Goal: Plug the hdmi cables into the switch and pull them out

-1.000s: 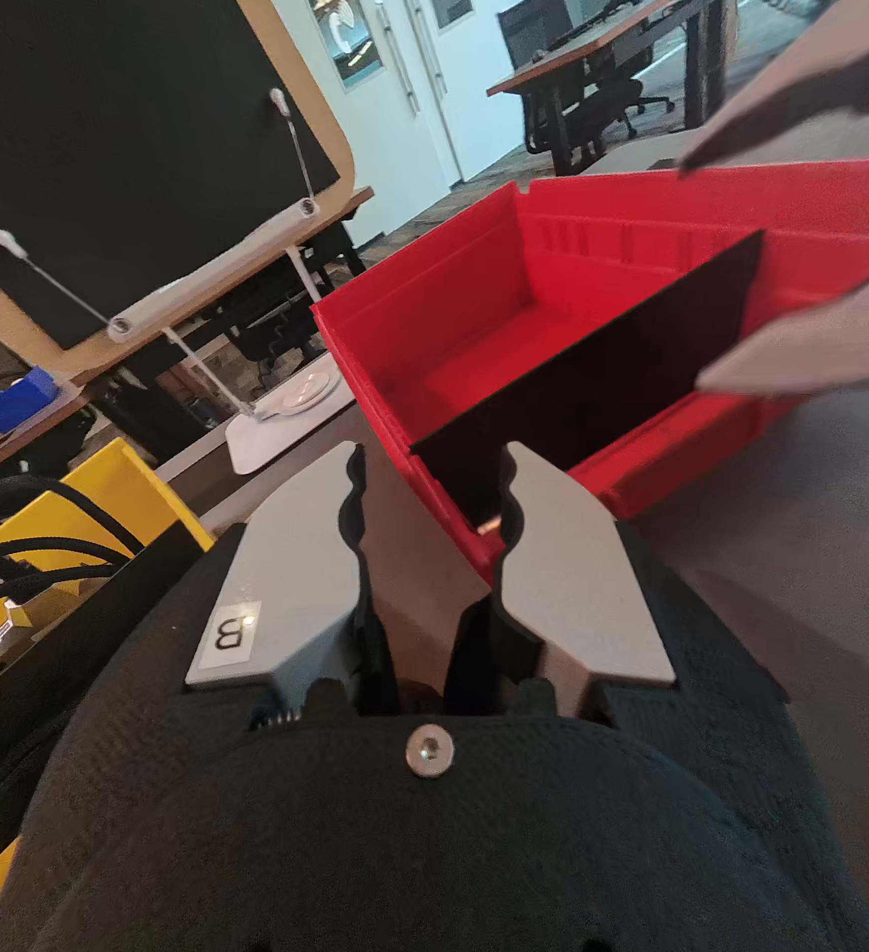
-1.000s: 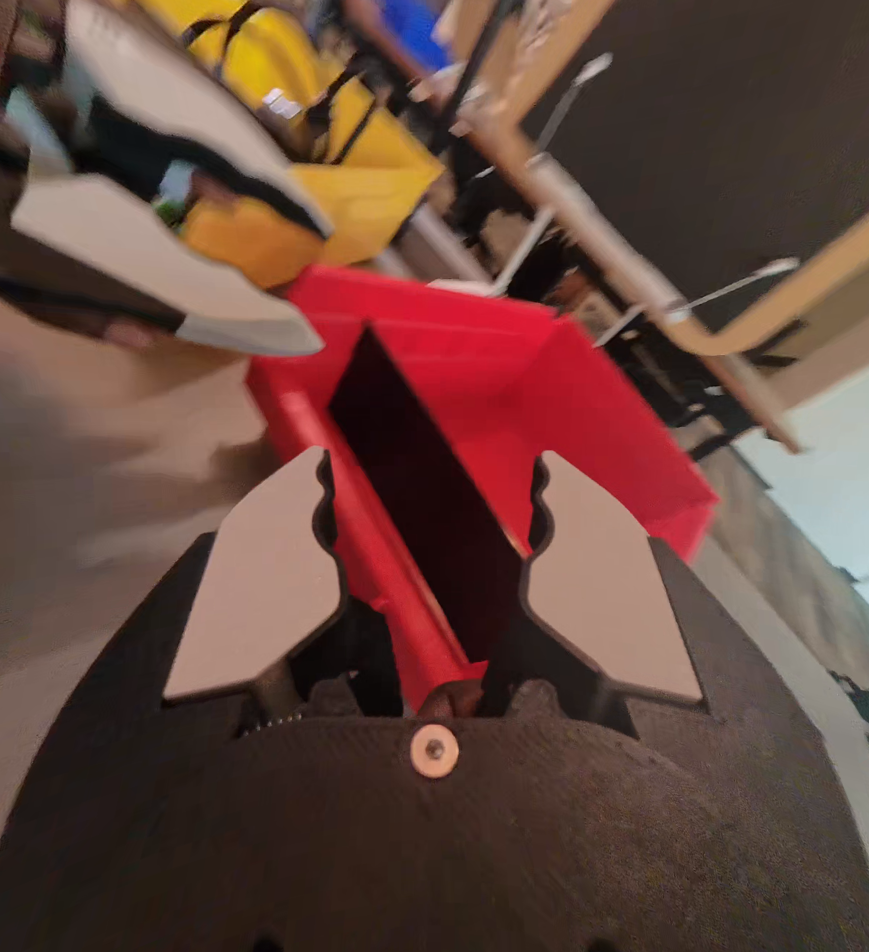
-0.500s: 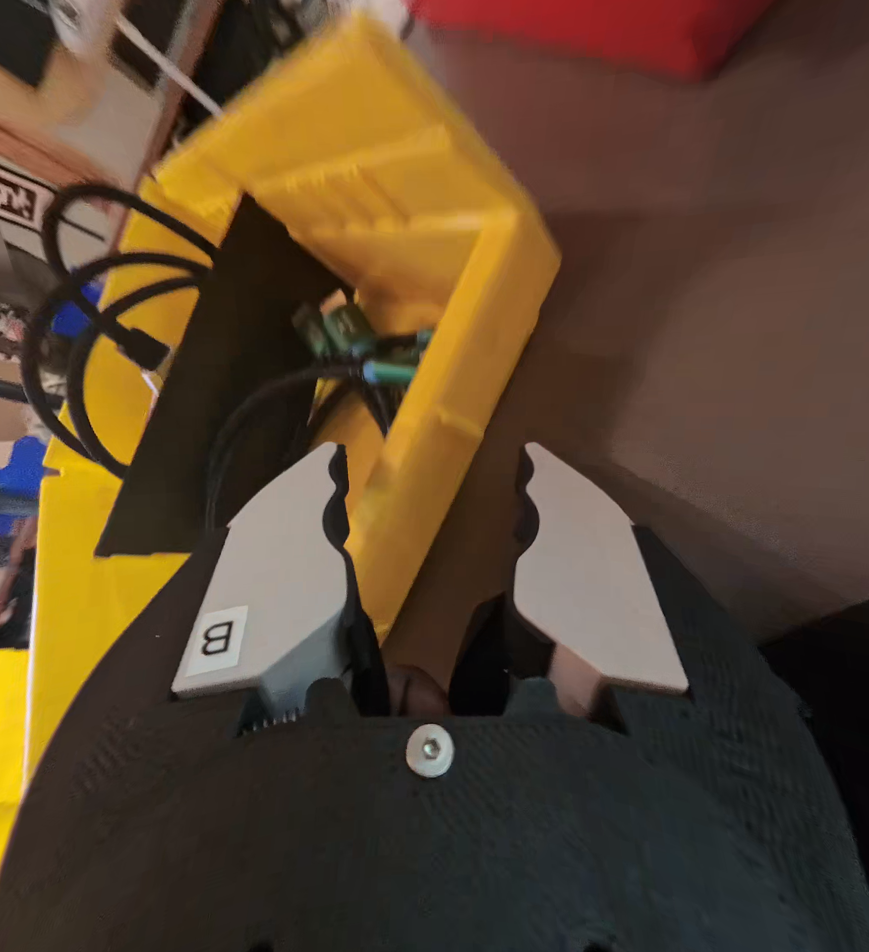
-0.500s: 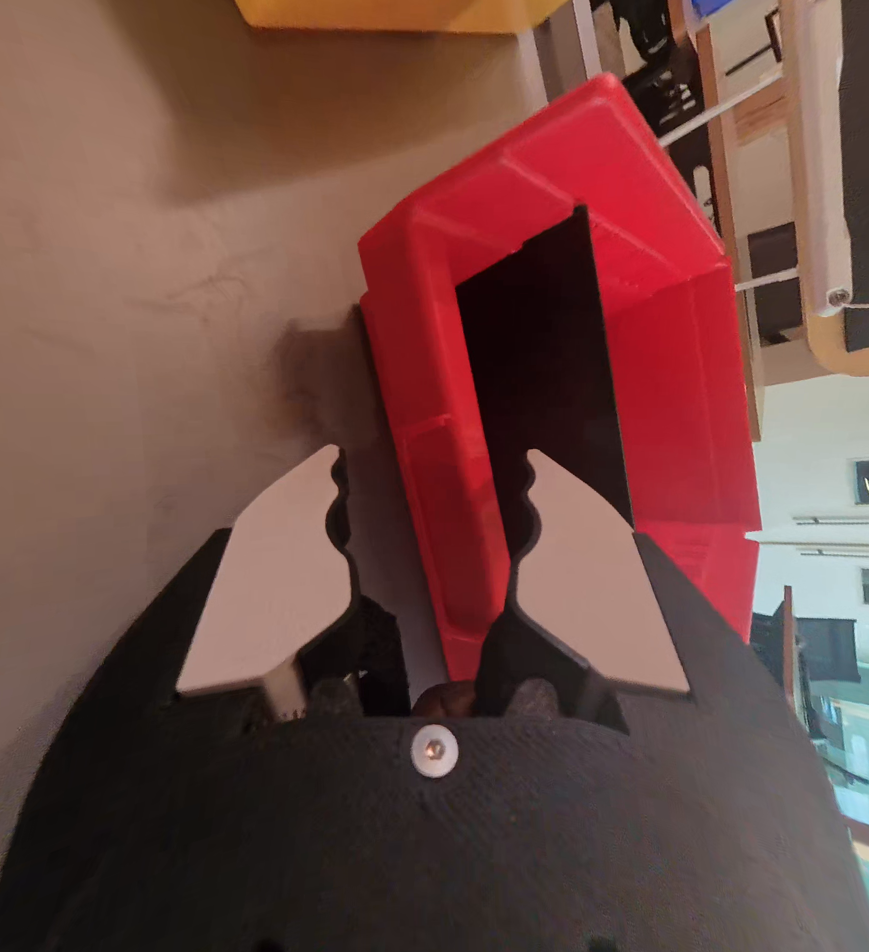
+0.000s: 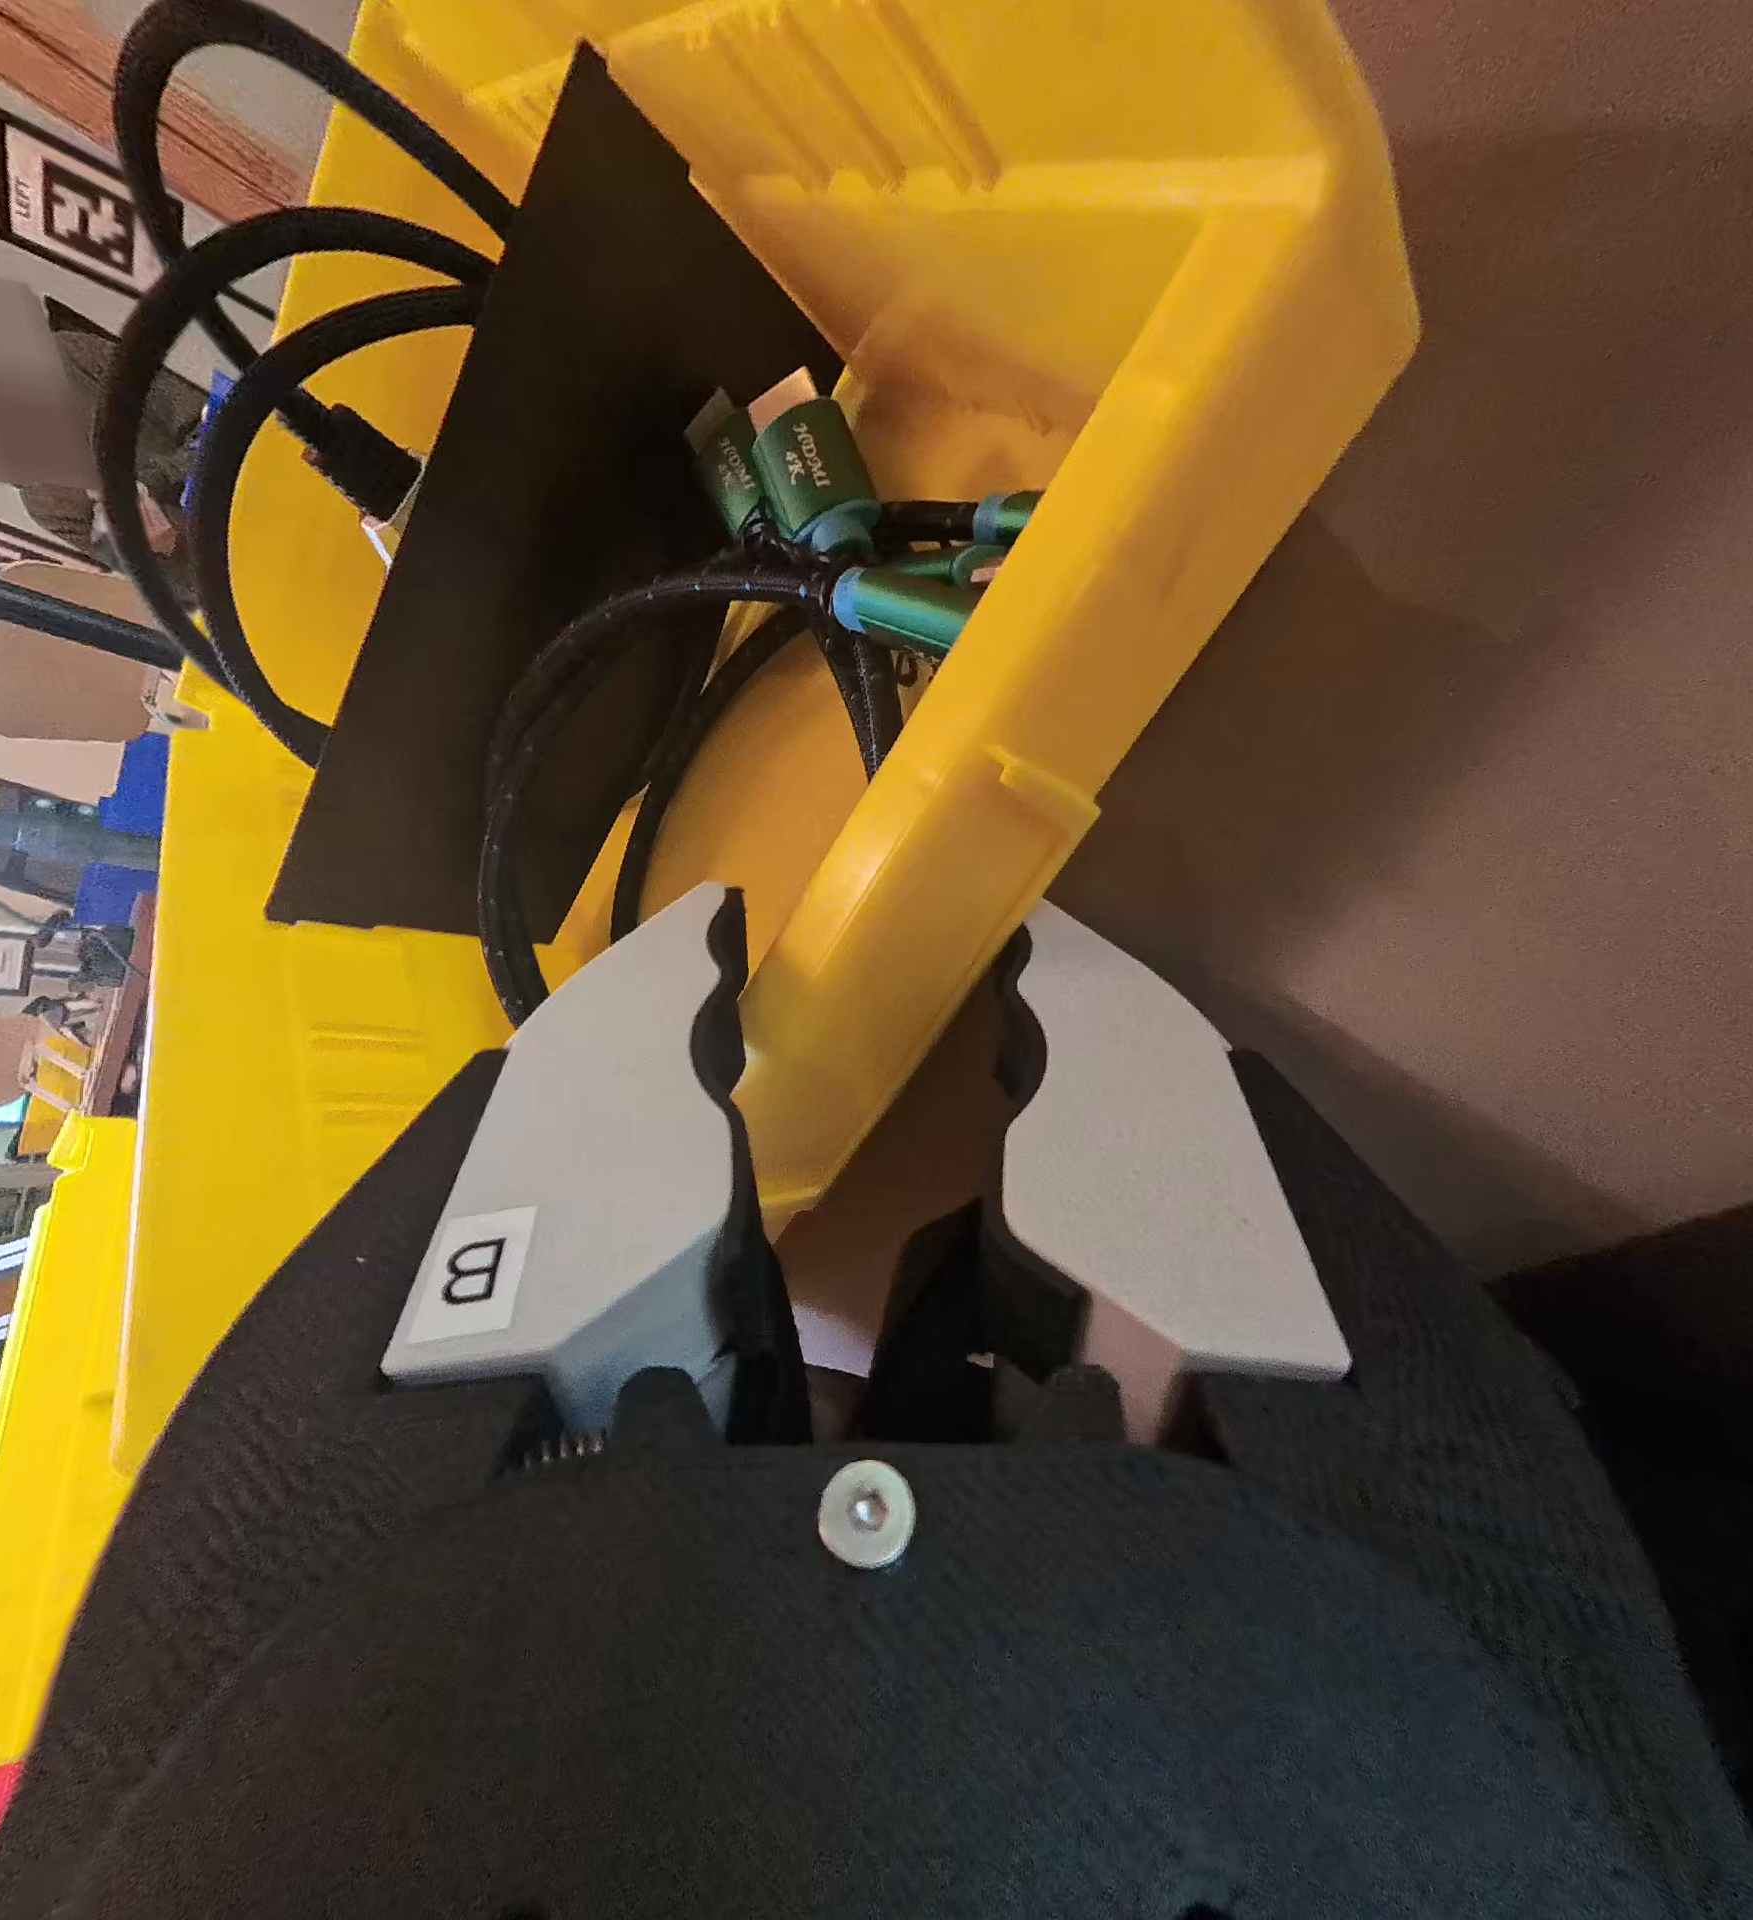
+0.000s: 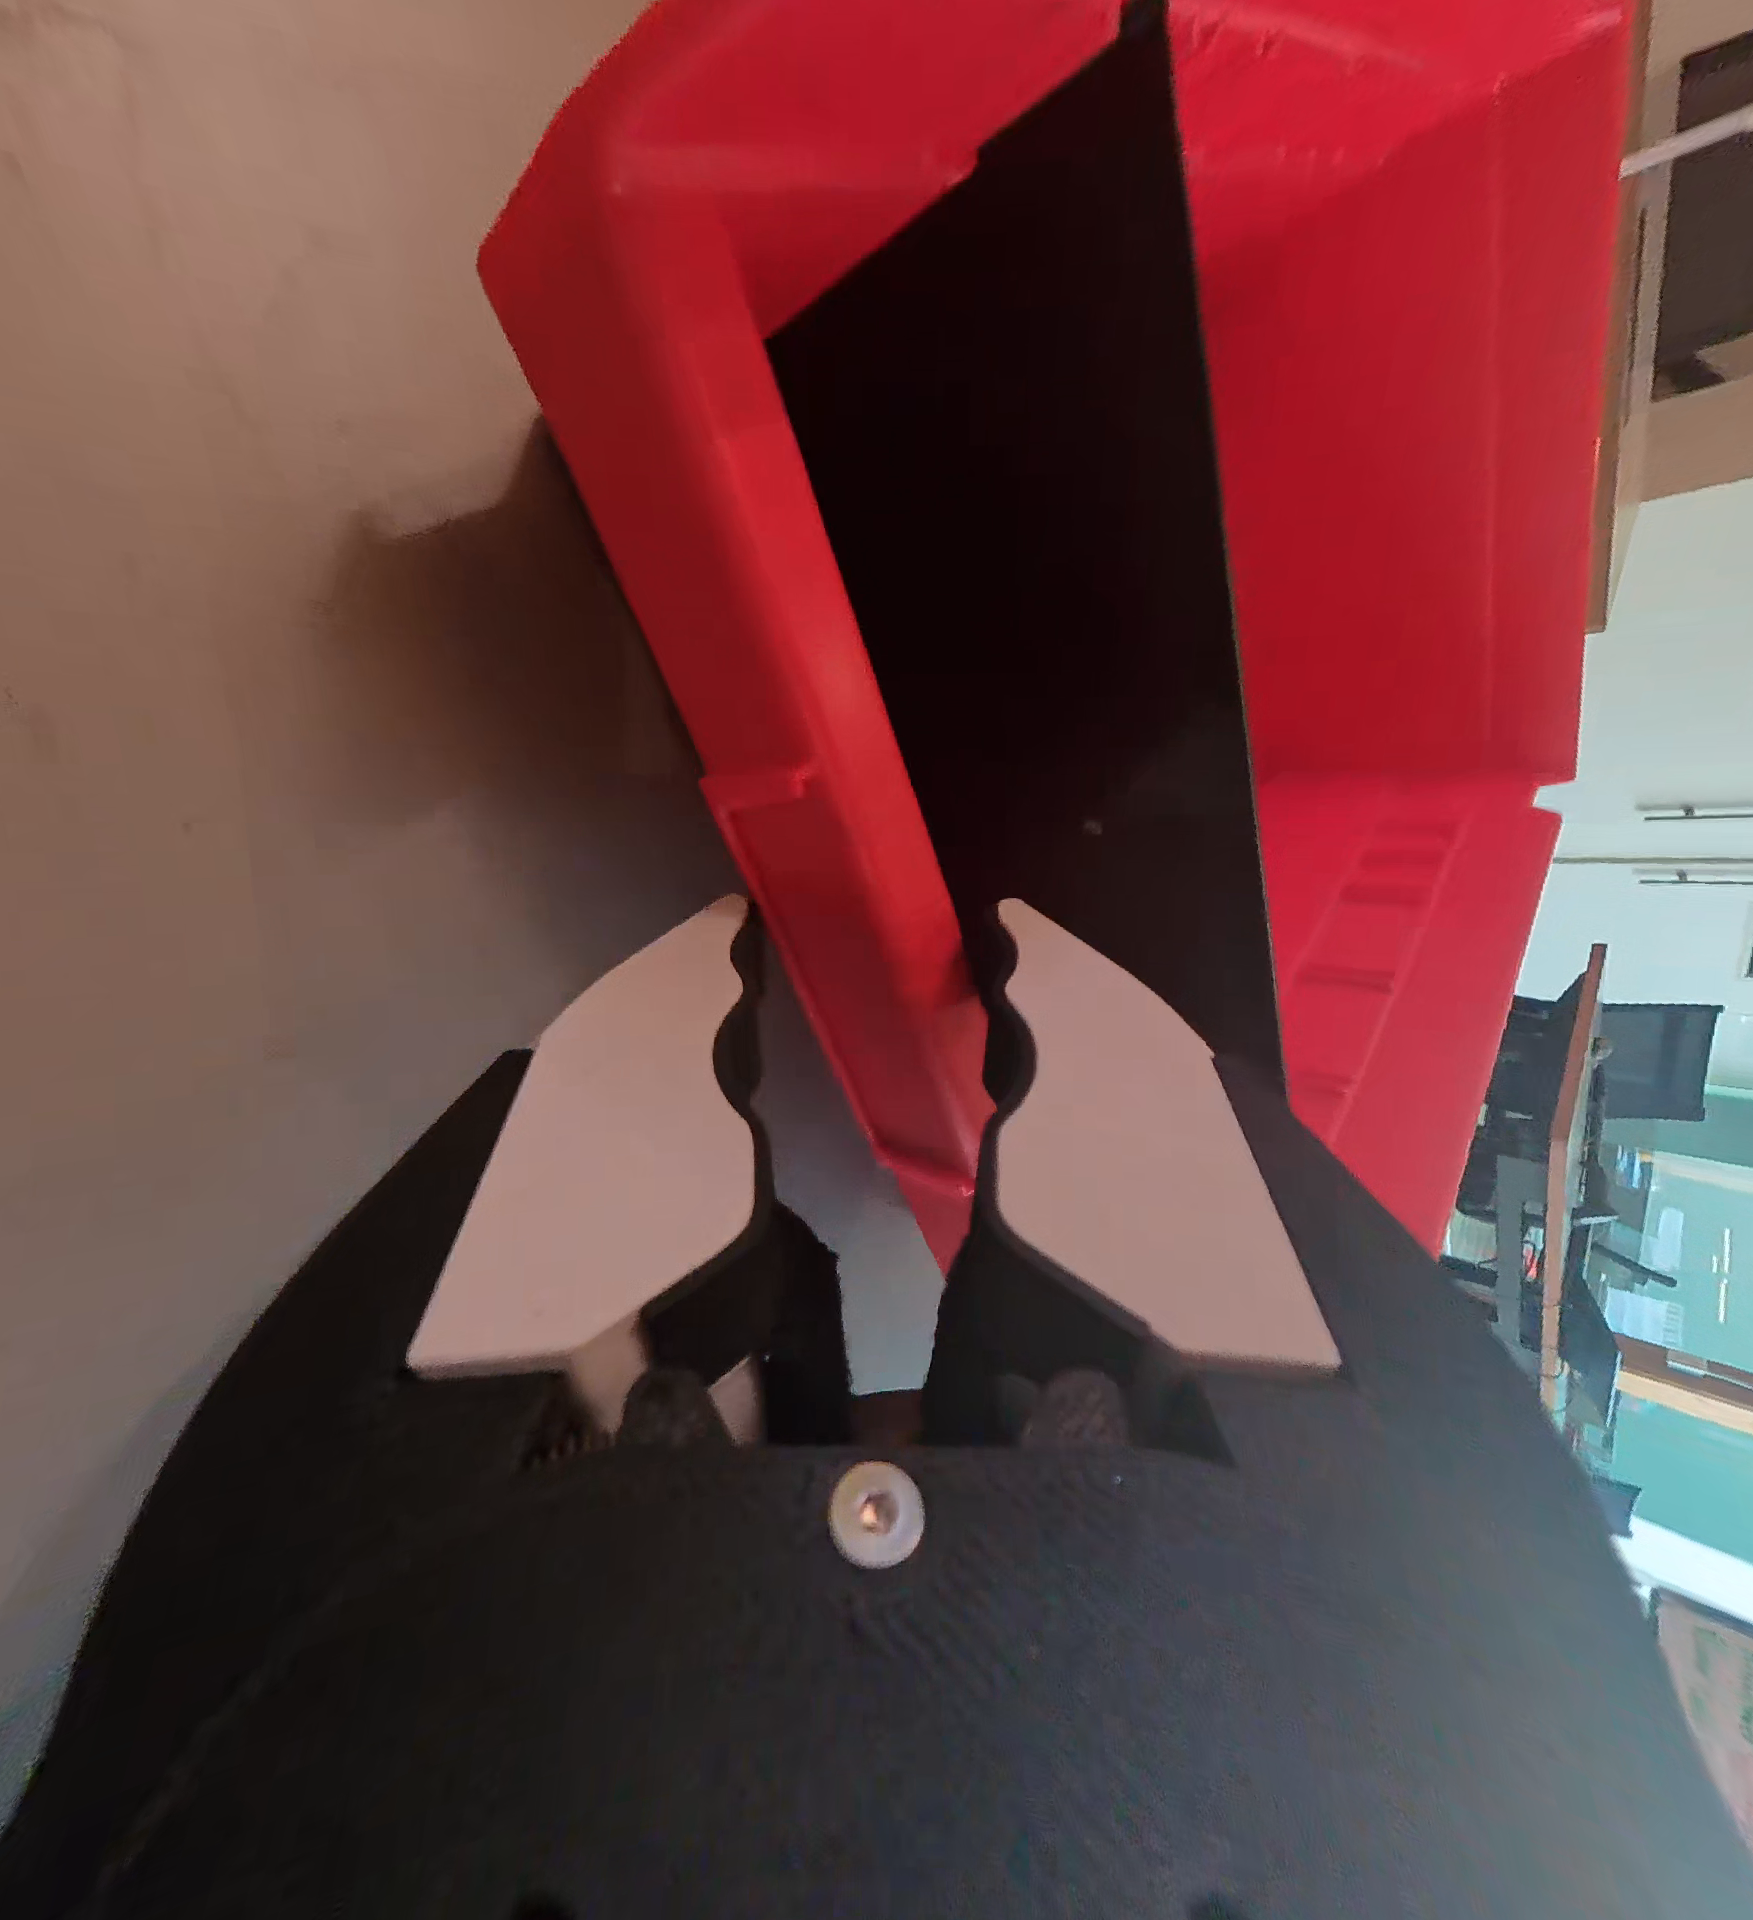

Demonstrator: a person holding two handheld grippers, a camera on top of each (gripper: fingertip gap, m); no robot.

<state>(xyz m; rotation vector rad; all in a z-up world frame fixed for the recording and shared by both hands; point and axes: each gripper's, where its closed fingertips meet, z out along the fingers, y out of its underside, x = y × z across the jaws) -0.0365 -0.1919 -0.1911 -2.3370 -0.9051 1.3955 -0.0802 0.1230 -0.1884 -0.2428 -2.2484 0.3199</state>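
Left tool (image 5: 877, 925), fingers apart, straddles the wall of a yellow bin (image 5: 1142, 582) holding green-plugged HDMI cables (image 5: 799, 478). Right tool (image 6: 872, 920), also apart, straddles a red bin's (image 6: 830, 665) wall on the desk (image 6: 176, 520).

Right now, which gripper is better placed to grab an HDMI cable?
Left. The open left gripper faces the yellow plastic bin holding the green-plugged braided HDMI cables. The right gripper, also open, faces a red plastic bin showing no cables.
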